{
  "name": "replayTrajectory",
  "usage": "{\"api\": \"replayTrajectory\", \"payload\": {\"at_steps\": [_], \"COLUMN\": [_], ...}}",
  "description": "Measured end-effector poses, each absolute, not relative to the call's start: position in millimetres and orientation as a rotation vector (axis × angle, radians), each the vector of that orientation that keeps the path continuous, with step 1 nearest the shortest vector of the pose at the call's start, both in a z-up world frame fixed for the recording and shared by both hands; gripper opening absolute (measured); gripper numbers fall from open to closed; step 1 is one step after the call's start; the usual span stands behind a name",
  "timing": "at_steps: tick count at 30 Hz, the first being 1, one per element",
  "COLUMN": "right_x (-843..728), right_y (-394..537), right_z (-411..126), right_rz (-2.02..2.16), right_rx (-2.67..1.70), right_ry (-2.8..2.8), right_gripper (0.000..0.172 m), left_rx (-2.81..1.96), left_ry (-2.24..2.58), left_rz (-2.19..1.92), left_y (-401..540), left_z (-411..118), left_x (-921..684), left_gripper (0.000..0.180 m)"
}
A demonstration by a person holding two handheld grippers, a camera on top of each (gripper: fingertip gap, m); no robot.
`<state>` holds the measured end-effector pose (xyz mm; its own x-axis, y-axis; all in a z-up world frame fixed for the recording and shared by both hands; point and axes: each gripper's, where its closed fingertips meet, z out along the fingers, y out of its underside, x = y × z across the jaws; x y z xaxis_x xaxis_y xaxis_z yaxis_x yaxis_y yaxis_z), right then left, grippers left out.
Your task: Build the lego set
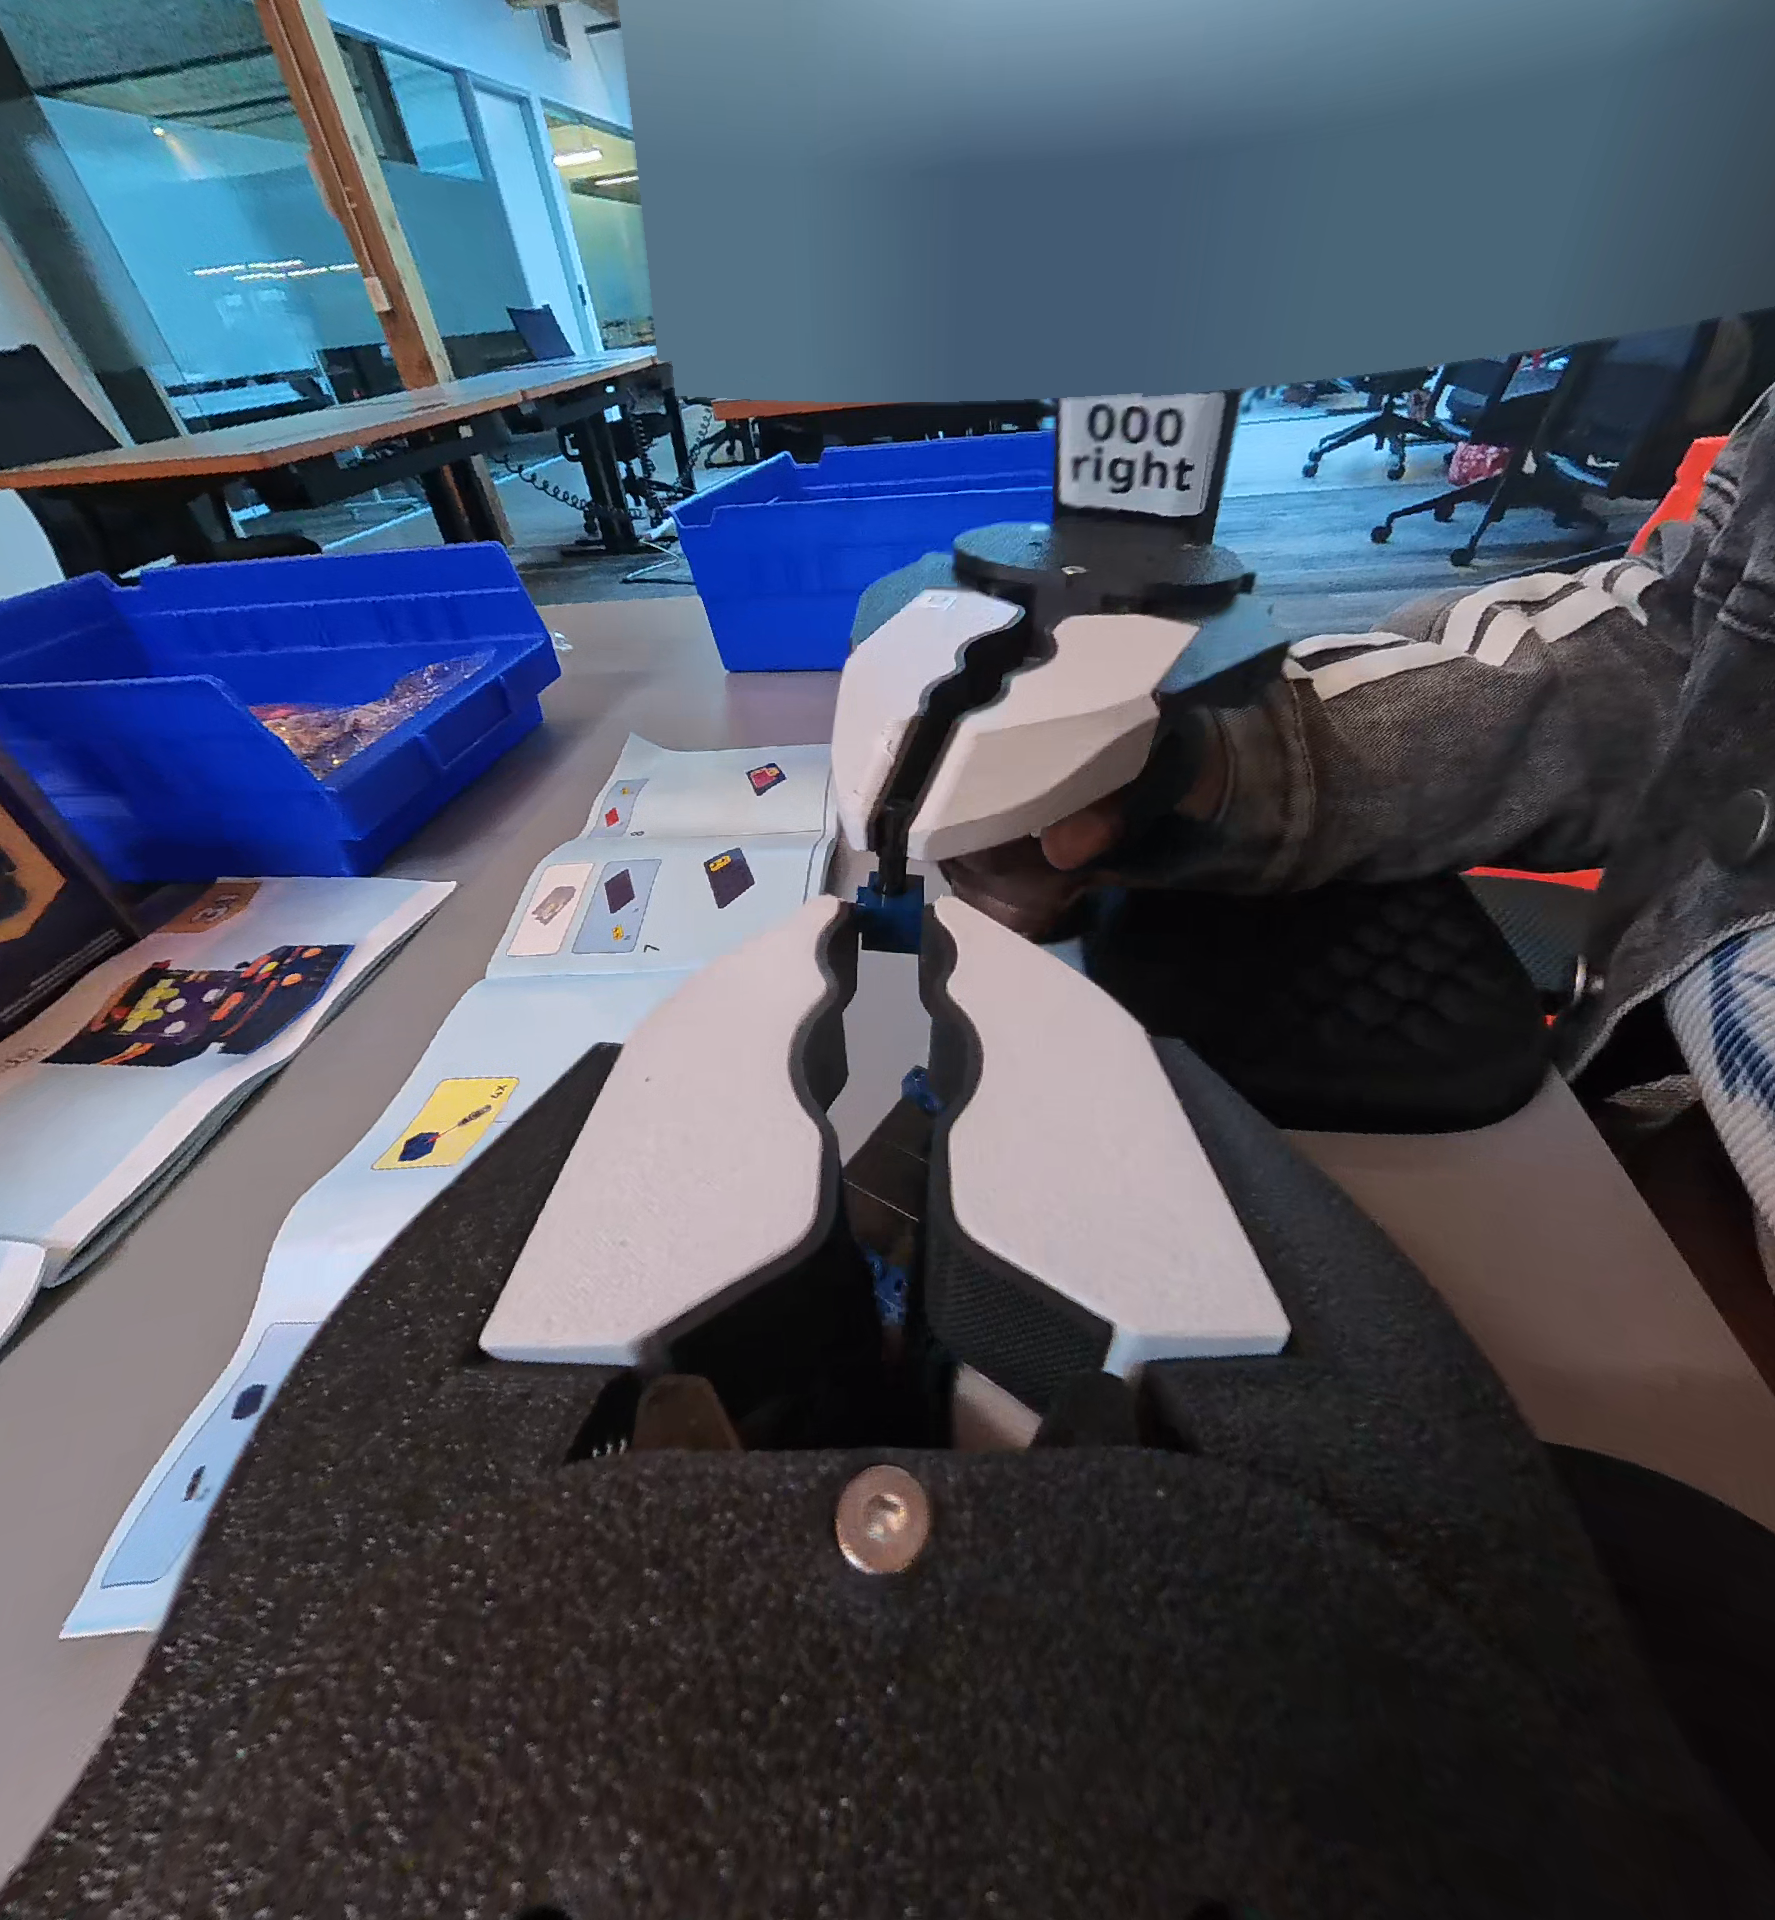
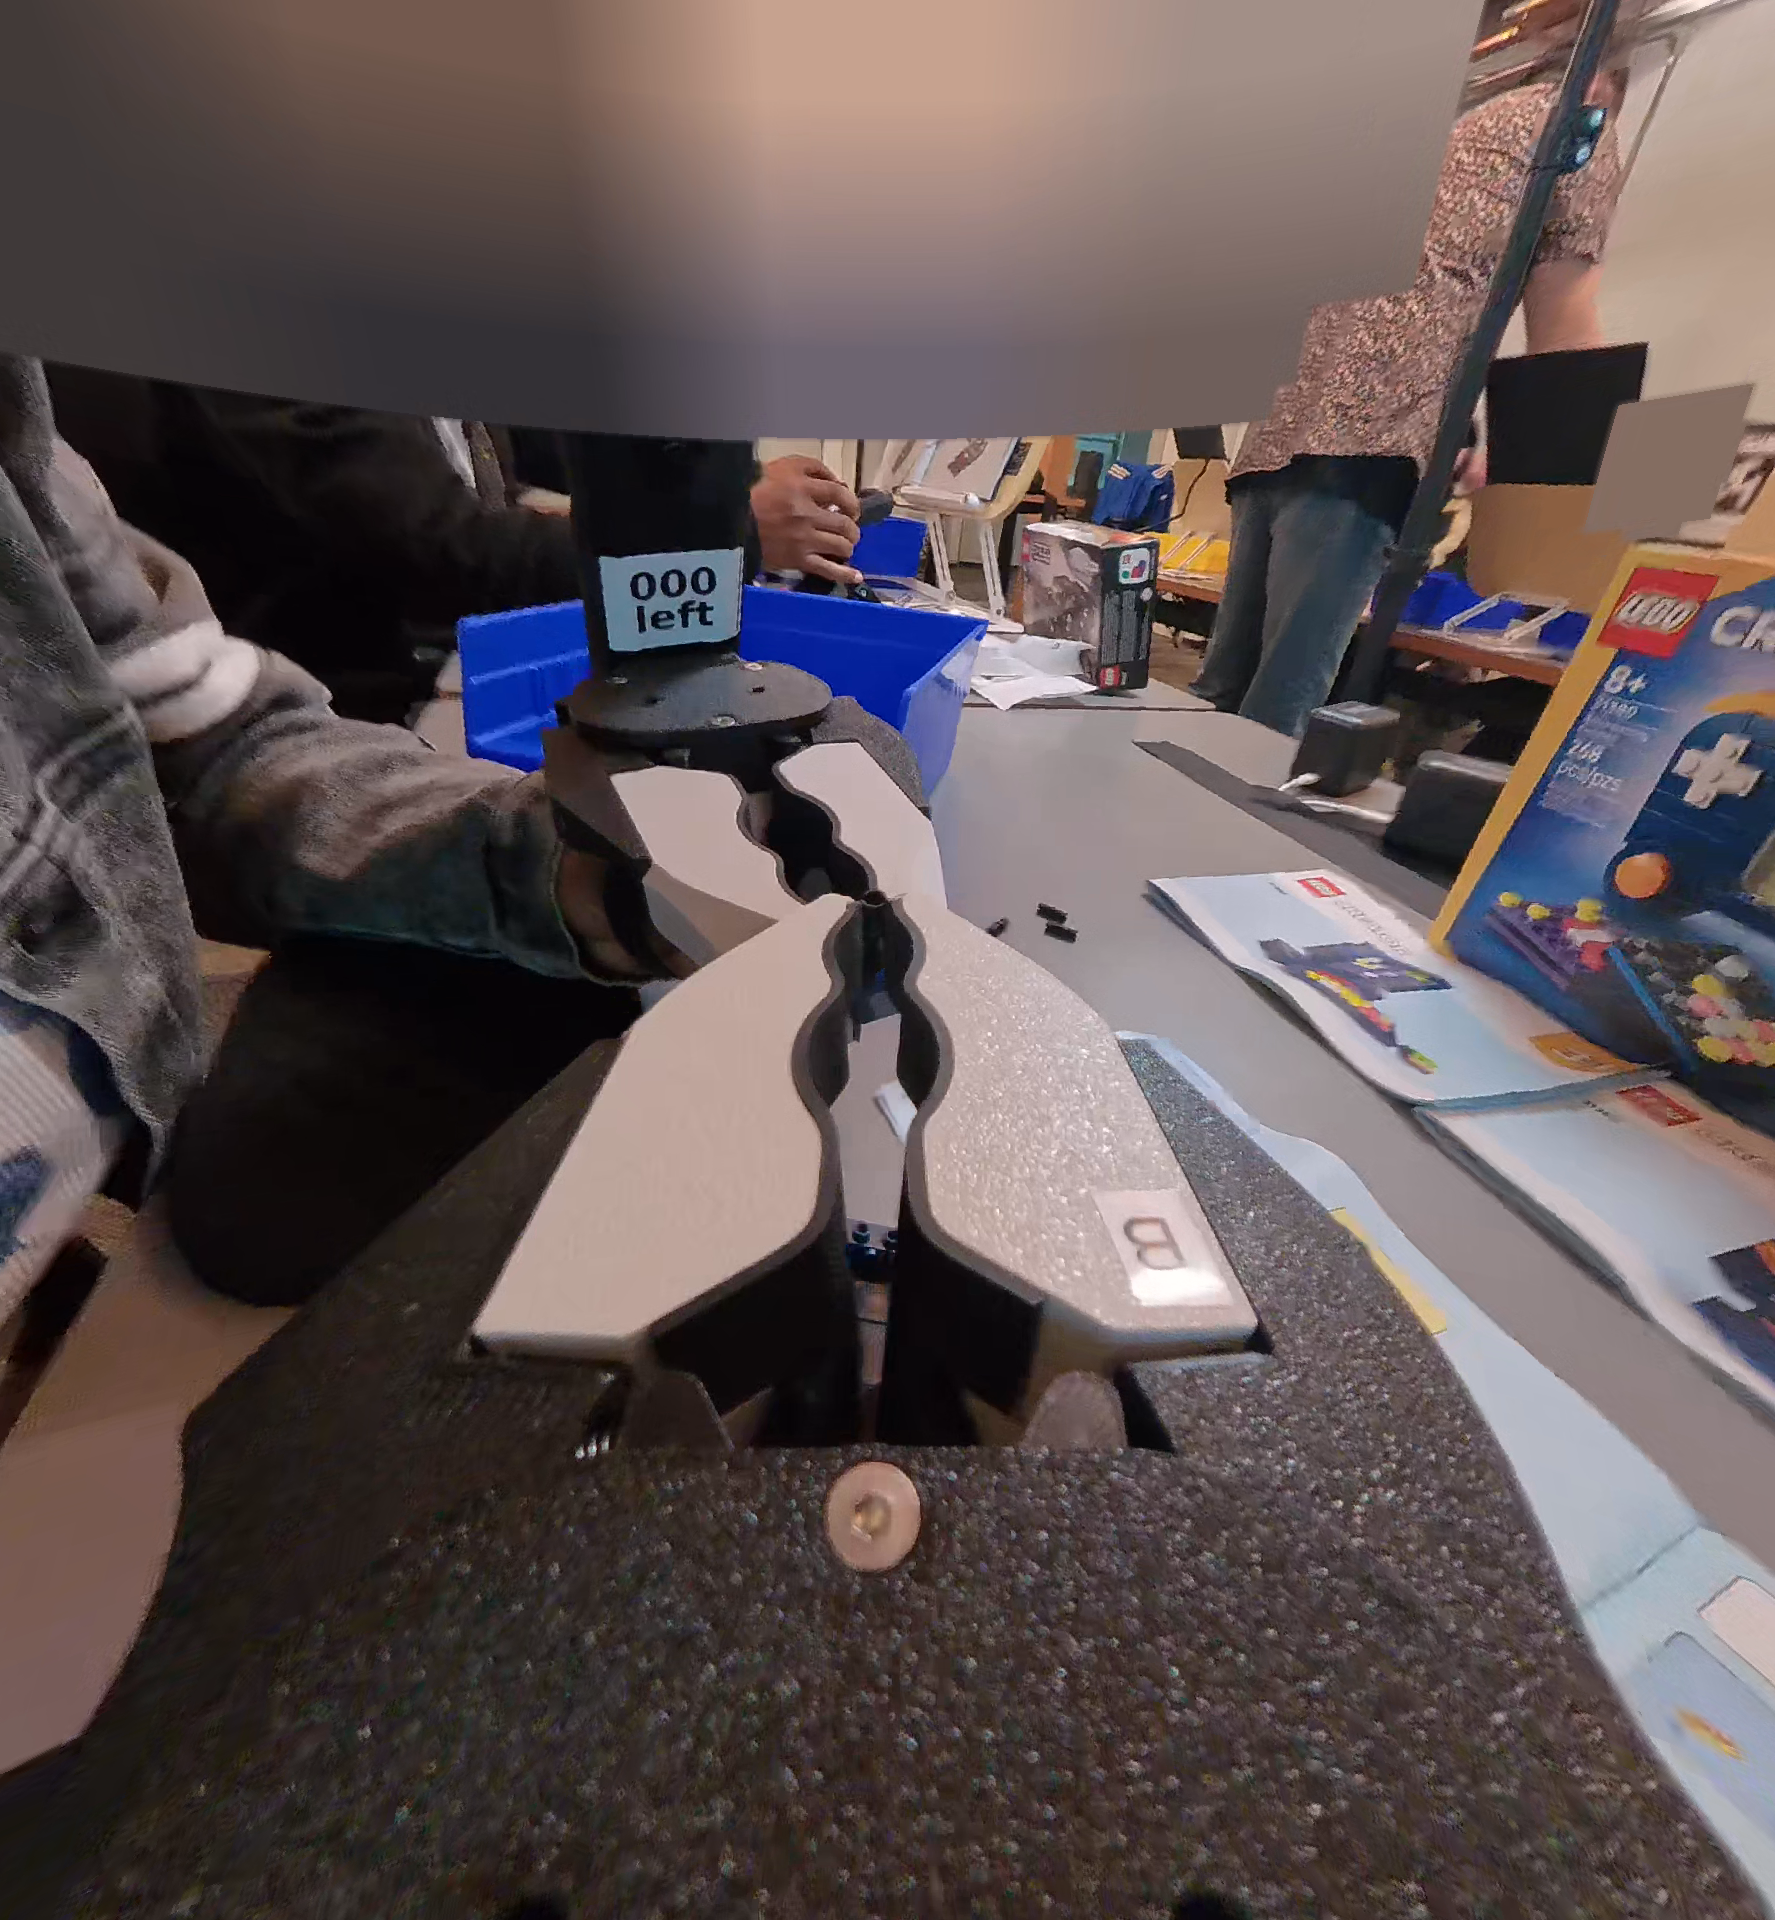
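Left wrist view shows the left hand-held gripper (image 1: 885,920) clenched on a small blue brick (image 1: 885,925) at the centre of the frame, both pale fingertips pressing its sides and lifting it clear of the desk (image 1: 654,665), probably so its top stays exposed. From the upper right the right hand-held gripper (image 1: 888,831) comes down nose-first, its jaws nearly together on a thin black pin (image 1: 893,847) whose lower end meets the top of the brick. One tool steadies the part while the other brings the pin straight onto it.

From the right wrist view the same pin (image 2: 875,940) stands at the fingertips, the blue brick (image 2: 875,1003) just visible beneath it between the curved pads. A few more black pins (image 2: 1044,920) lie loose on the grey desk right of centre, within easy reach.

Instruction booklets (image 1: 654,894) are spread open below and left of the grippers, readable while working. Blue bins (image 1: 239,717) sit at the upper left, and a toy box (image 2: 1693,831) stands at the right edge.
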<state>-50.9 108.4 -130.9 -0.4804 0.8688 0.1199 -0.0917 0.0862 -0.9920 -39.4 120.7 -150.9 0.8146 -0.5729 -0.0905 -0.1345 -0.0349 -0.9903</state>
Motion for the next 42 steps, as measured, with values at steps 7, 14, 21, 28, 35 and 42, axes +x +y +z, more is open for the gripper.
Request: {"api": "replayTrajectory", "payload": {"at_steps": [7,14,21,28,35,42], "right_x": [-51,-55,-62,-66,-65,-63], "right_y": [108,112,116,116,113,113], "right_z": [-129,-122,-125,-124,-125,-122], "right_rz": [1.402,1.778,1.633,1.473,1.335,1.555], "right_rx": [-0.748,-0.934,-0.976,-0.929,-0.864,-0.91], "right_ry": [-1.553,-1.38,-1.339,-1.323,-1.361,-1.337], "right_gripper": [0.004,0.004,0.004,0.005,0.005,0.005], "left_rx": [-1.576,-1.547,-1.56,-1.543,-1.533,-1.512], "left_ry": [0.552,0.517,0.509,0.483,0.506,0.54], "left_rz": [-0.382,-0.337,-0.105,-0.006,0.007,0.005], "left_y": [121,123,127,128,127,126], "left_z": [-149,-142,-143,-142,-142,-141], "left_x": [-40,-45,-55,-61,-59,-55], "left_gripper": [0.01,0.01,0.011,0.011,0.01,0.011]}}
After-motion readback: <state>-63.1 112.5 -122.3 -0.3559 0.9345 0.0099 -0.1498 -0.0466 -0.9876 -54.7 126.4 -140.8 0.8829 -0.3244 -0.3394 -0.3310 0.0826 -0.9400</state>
